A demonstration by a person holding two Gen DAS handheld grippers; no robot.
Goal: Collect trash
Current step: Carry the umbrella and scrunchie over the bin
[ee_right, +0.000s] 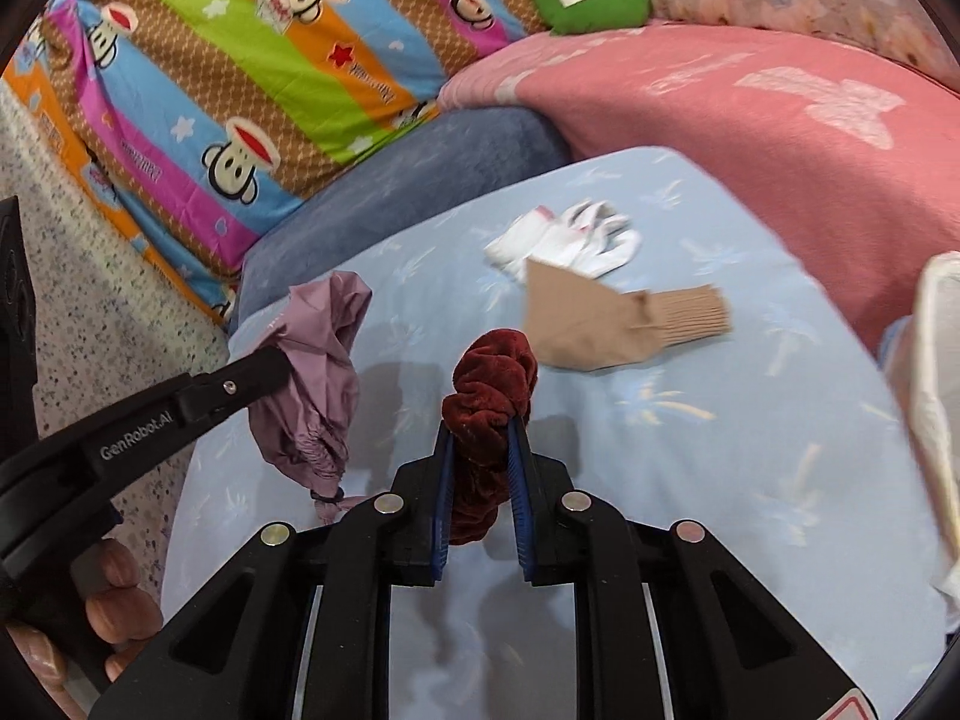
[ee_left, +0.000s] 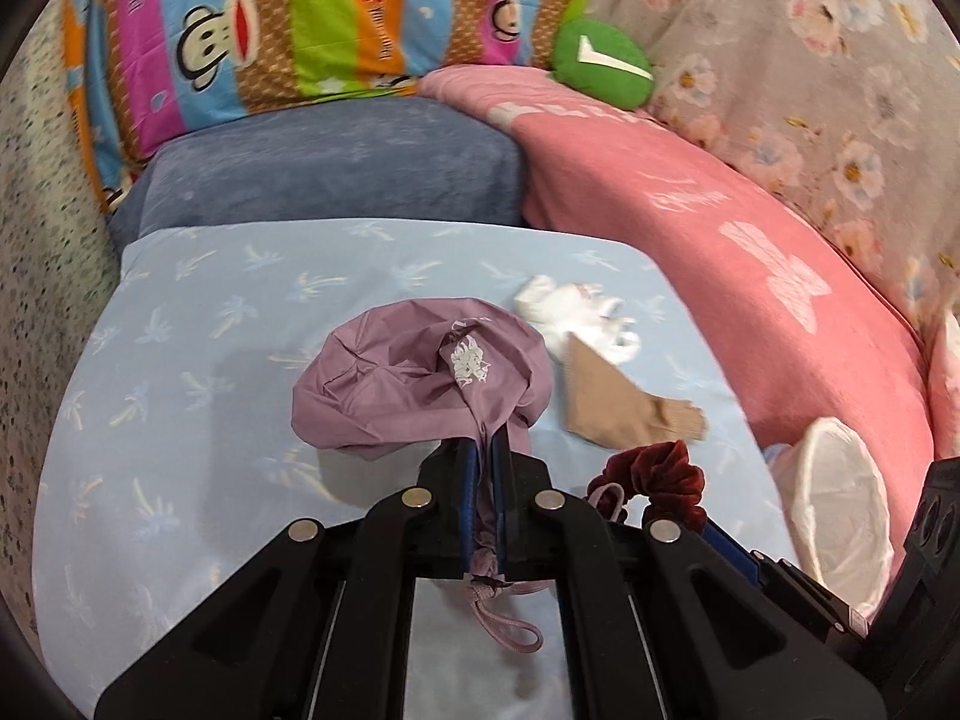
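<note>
Velvet-soft, light and crushable, the maroon scrunchie (ee_right: 489, 402) hangs above the bed (ee_right: 690, 450) pinched mid-loop by the right claw (ee_right: 483, 438); left claw (ee_left: 485, 450) is clamped on limp, slippery mauve drawstring pouch (ee_left: 414, 384).

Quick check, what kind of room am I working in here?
Most likely a bedroom, on a bed: a light blue sheet, a pink blanket, and a striped cartoon pillow behind.

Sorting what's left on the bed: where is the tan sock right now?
The tan sock lies on the light blue sheet right of centre in both views, overlapping the white sock behind it, just beyond the dark red scrunchie held in the right gripper.
</note>
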